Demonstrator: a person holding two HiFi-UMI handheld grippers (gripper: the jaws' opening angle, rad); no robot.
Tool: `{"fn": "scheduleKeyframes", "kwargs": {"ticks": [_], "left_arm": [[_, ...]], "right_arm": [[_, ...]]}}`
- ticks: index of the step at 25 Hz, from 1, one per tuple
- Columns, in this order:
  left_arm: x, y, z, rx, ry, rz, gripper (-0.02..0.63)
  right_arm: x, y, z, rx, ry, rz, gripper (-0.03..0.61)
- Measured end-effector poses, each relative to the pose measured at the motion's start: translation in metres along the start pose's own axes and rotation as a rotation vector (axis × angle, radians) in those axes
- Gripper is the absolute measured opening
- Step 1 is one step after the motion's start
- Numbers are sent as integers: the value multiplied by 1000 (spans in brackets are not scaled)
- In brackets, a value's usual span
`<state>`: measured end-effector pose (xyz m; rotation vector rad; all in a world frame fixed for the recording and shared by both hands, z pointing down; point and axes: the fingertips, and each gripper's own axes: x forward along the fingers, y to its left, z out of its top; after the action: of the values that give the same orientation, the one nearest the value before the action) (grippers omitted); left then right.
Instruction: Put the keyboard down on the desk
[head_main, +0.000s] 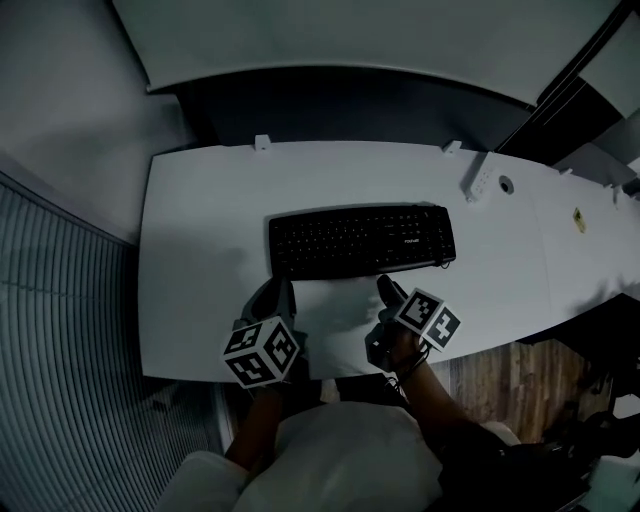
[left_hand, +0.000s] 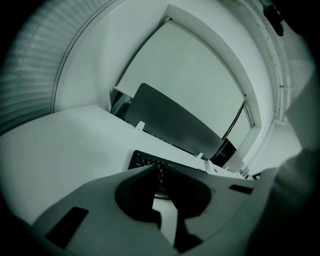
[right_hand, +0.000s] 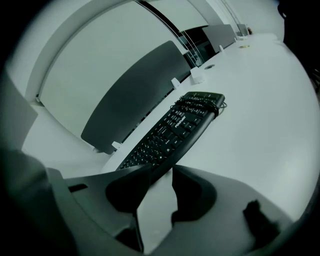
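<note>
Plainly, the left gripper (left_hand: 161, 169) has its jaws pressed together with nothing between them. It hovers low over the white desk (head_main: 200, 230), just short of the keyboard's (head_main: 360, 240) near left corner. Through its own camera only a sliver of dark keys shows beyond the closed tips. The right gripper (right_hand: 162, 171) has its jaws parted, bare desk surface showing in the gap. The front edge of the keyboard runs up close to the tip of one jaw, and I can't tell whether it touches. From above, this gripper sits near the keyboard's lower right, and each gripper's marker cube (head_main: 262, 350) rides behind its jaws, over the person's hands.

The black keyboard lies flat on the desk, lengthwise across it, roughly in the middle. Its cable (right_hand: 200, 105) is bundled up at the right end. Past it, along the desk's far edge, stands a dark grey partition panel (right_hand: 135, 95). Further right on the desktop are a small white block (head_main: 478, 180) and a round cable hole (head_main: 506, 184). Wooden flooring (head_main: 500, 370) shows beyond the desk's near right edge.
</note>
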<state>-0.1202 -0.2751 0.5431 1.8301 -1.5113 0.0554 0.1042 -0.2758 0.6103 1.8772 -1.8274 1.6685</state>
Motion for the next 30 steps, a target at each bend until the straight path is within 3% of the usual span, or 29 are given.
{"fn": "scheduleKeyframes", "kwargs": {"ticks": [10,15,19,25,30], "left_arm": [[-12,-37,14,185,21,-127,38],[-18,-61,22,246,-16,-169,38],[-24,-82,28,279,-61,-186,38],[-34,-112,27,290,-117,-196,38],[-47,-127,21,285,-149,-135,38]], "right_arm": [[-73,45,45,-355,-355,77,137],[-116,68,73,-649,-556,46,137],[-140,79,86,-866,-654,0,137],[-157,83,96,-944,-703,28,137],[-173,74,103,-946,-692,79,137]]}}
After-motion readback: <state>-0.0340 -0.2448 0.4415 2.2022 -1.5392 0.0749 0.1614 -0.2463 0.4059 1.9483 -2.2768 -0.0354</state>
